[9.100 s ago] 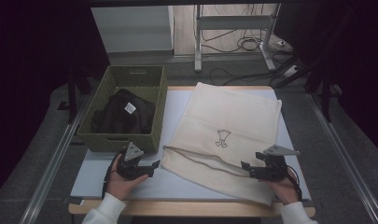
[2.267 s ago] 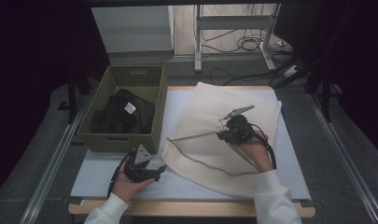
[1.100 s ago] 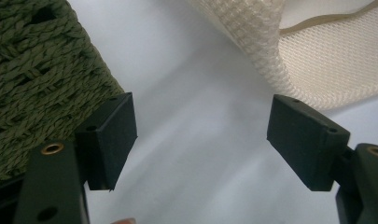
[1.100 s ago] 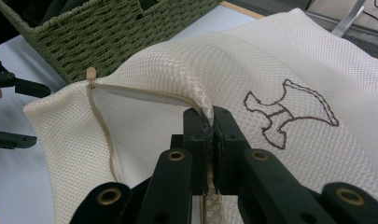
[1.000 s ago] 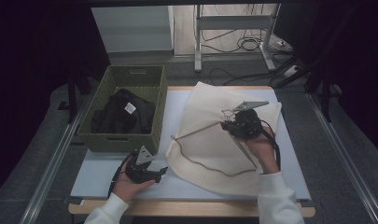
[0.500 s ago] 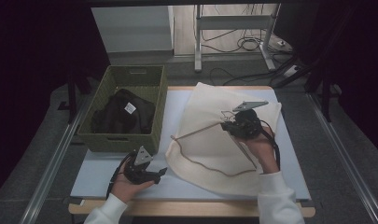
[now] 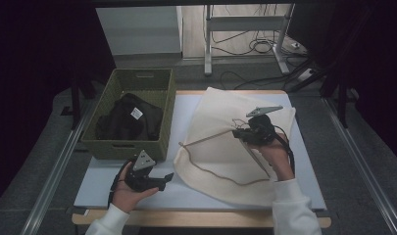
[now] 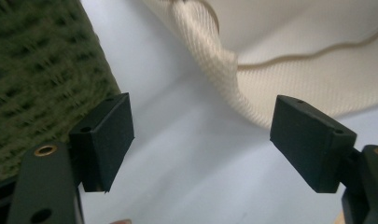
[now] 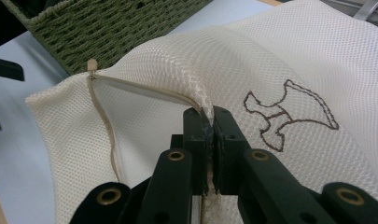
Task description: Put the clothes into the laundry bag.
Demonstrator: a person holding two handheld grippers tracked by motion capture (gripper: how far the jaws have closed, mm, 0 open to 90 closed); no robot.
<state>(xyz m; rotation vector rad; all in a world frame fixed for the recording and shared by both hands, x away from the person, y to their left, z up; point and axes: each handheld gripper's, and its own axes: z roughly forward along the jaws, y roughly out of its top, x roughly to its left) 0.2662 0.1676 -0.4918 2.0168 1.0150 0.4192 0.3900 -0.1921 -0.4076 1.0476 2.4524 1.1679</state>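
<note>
From the high view, I saw the cream mesh bag (image 7: pixel 225 142) spread over the right half of the white bench (image 7: pixel 103 181), its near-left mouth gaping, with a tan drawstring (image 7: pixel 220 174) looping across it. My right tongs (image 7: pixel 241 133) sat over the bag's middle, lifting a fold of its upper layer. My left tongs (image 7: pixel 166 177) hovered near the bench's front edge, just left of the bag's mouth and in front of the green woven basket (image 7: pixel 132 147), which held dark clothing (image 7: pixel 130 117).

In the left gripper view, my left tongs (image 8: pixel 200 140) stood wide apart with nothing between them, the bag's rolled edge (image 8: pixel 214 70) just ahead, the basket at the left.

In the right gripper view, my right tongs (image 9: pixel 210 140) were clenched on a pinch of the bag's mesh (image 9: pixel 196 60), beside a brown stitched emblem (image 9: pixel 289 114).
</note>
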